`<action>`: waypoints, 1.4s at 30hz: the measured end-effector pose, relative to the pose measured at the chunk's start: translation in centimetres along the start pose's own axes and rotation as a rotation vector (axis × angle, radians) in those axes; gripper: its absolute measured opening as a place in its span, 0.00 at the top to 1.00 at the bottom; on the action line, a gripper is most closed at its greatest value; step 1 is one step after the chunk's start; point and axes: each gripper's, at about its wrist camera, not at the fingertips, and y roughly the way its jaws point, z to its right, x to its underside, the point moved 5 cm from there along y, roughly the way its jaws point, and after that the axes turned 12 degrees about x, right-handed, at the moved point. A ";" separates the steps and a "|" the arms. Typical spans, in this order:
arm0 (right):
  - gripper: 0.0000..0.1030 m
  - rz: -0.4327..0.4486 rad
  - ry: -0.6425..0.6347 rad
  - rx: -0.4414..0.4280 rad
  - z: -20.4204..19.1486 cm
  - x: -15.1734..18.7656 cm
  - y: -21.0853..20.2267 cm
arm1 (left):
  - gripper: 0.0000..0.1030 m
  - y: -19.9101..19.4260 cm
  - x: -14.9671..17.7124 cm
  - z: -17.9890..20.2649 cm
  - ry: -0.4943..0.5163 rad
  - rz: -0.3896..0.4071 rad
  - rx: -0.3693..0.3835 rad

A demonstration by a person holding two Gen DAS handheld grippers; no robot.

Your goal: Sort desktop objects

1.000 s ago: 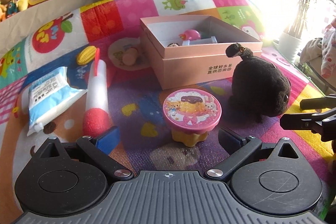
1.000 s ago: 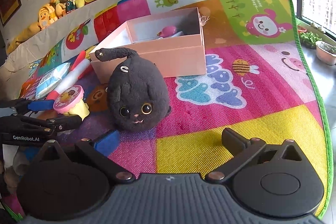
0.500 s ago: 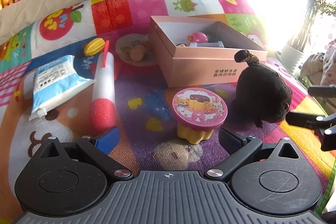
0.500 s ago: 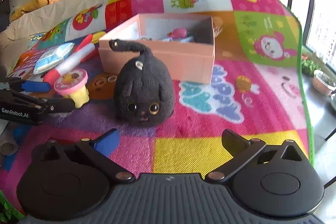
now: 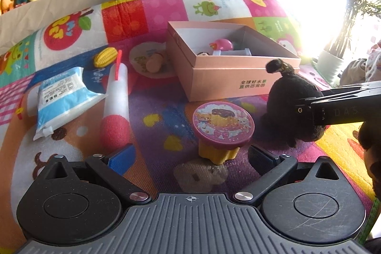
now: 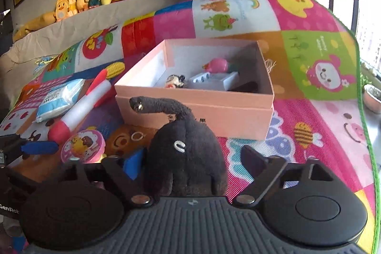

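A black plush cat (image 6: 185, 154) sits on the colourful play mat, its tail raised toward the pink open box (image 6: 195, 108). My right gripper (image 6: 191, 158) straddles the cat and its jaws are closing. The blue left pad (image 6: 132, 164) meets the fur, while the right finger (image 6: 252, 156) still stands a little off it. In the left wrist view, one finger of that gripper (image 5: 345, 111) crosses the cat (image 5: 285, 106). My left gripper (image 5: 190, 156) is open and holds nothing. A pink-lidded yellow cup (image 5: 222, 125) stands just ahead of its fingers.
The box (image 5: 226, 77) holds a pink toy (image 5: 221, 44), a small figure and a white block. Left of it lie a toy corn (image 5: 104, 57), a blue-white packet (image 5: 62, 97), a white-and-red roller (image 5: 115, 101) and a wooden piece (image 5: 154, 62). A potted plant (image 5: 331, 63) stands beyond the mat's right edge.
My right gripper has come forward over the black cat, which now sits between its fingers, and the jaws have narrowed. The left gripper has stayed put.
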 end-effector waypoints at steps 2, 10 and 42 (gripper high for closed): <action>0.37 0.001 0.017 0.011 0.4 0.1 -0.9 | 0.00 -0.2 -0.2 0.5 0.024 0.015 0.008; 0.37 0.038 0.107 -0.005 3.8 -0.2 -5.5 | 0.01 1.8 -1.5 2.5 0.080 0.015 0.041; 0.37 0.245 0.159 0.069 8.0 -1.5 -14.3 | 0.11 -2.1 -19.5 5.8 0.235 0.365 0.066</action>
